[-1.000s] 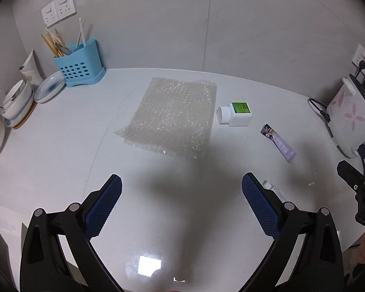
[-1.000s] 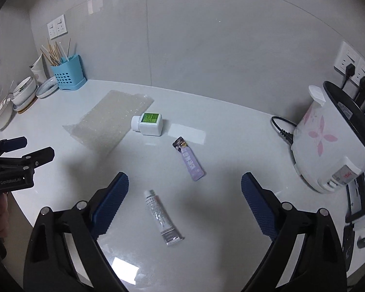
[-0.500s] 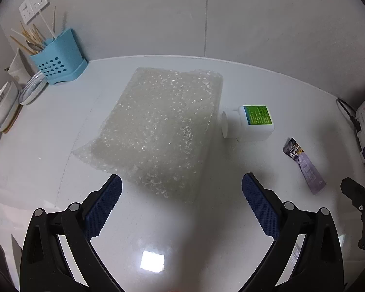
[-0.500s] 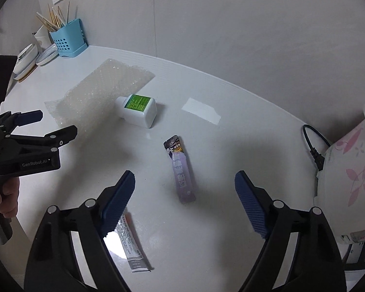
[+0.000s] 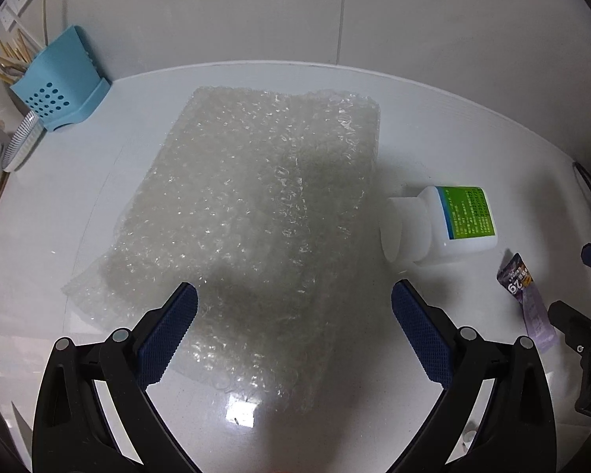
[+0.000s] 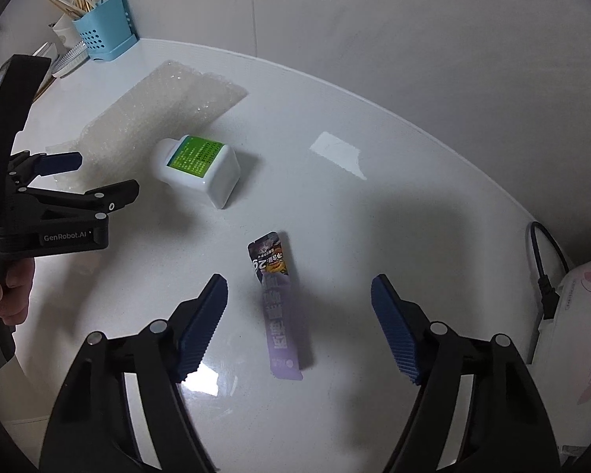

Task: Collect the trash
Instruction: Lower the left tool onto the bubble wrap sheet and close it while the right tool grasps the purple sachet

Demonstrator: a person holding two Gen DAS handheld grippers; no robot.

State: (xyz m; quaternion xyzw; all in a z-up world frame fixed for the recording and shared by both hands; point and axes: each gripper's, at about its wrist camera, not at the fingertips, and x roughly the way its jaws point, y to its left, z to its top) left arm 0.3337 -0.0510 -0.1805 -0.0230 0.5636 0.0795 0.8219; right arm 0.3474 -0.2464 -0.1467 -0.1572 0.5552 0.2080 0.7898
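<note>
Bubble wrap sheet (image 5: 252, 216): lies flat toward the left of the worktop (image 5: 433, 126), its far edge near the back wall. I judge it very light, soft and springy, liable to slide on the glossy top. Best taken at the near edge, where it can be pinched into a fold.
Left gripper (image 5: 293, 339): my jaws stand wide apart, nothing pressed. The near edge of the sheet lies between and below my pads, the left pad over the wrap, the right pad just past its right edge.
White bottle (image 6: 199, 169): on its side just right of the sheet, green label up. Rigid, probably light; the flat body would suit the pads. Neither gripper is on it.
Purple sachet (image 6: 277, 307): lies flat at the worktop's middle, lengthwise toward me. Thin, limp and slick, hard to lift off a smooth top; I would pinch across its width.
Right gripper (image 6: 299, 323): my jaws are closing, the sachet between them, pads clear of it on both sides.
</note>
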